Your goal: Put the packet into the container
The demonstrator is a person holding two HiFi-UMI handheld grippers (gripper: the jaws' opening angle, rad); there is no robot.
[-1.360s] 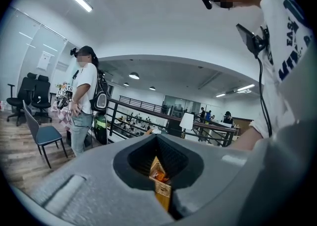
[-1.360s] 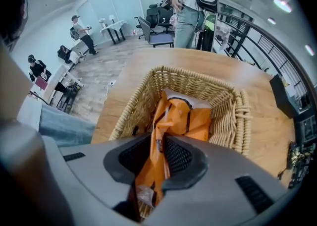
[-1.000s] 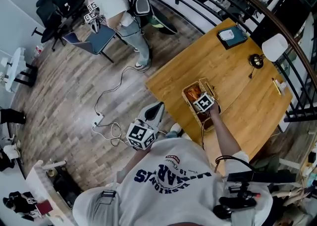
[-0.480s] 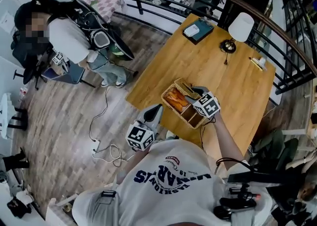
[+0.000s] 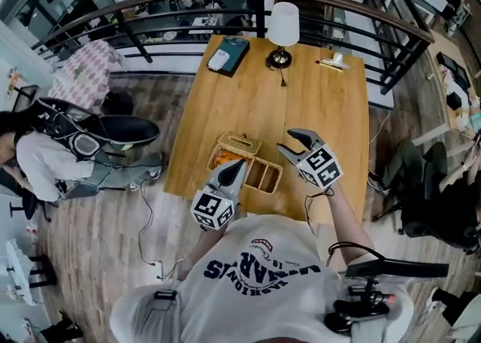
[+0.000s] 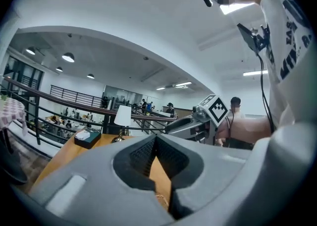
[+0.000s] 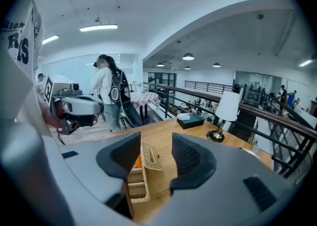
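On the wooden table (image 5: 316, 101) stands one wicker basket (image 5: 276, 180), split into compartments. Its left end has a woven lid (image 5: 239, 143) with a slot in it. Just beside that lid, inside the basket, lies one orange packet (image 5: 224, 159). I cannot tell if there are more packets under it. The compartments at the right end look empty.

The left gripper (image 5: 237, 167) hangs over the basket's near edge. Its jaws are pressed together with nothing between them. I cannot tell whether it touches the basket. To the right, the right gripper (image 5: 285, 141) is clear of the basket, above bare table. Its jaws stand wide apart and hold nothing.

Along the far edge of the table, left to right, are one dark box (image 5: 229, 54) with something white on top, one lamp (image 5: 283, 24) with a white shade, and one small pale thing (image 5: 331, 63) too small to name.
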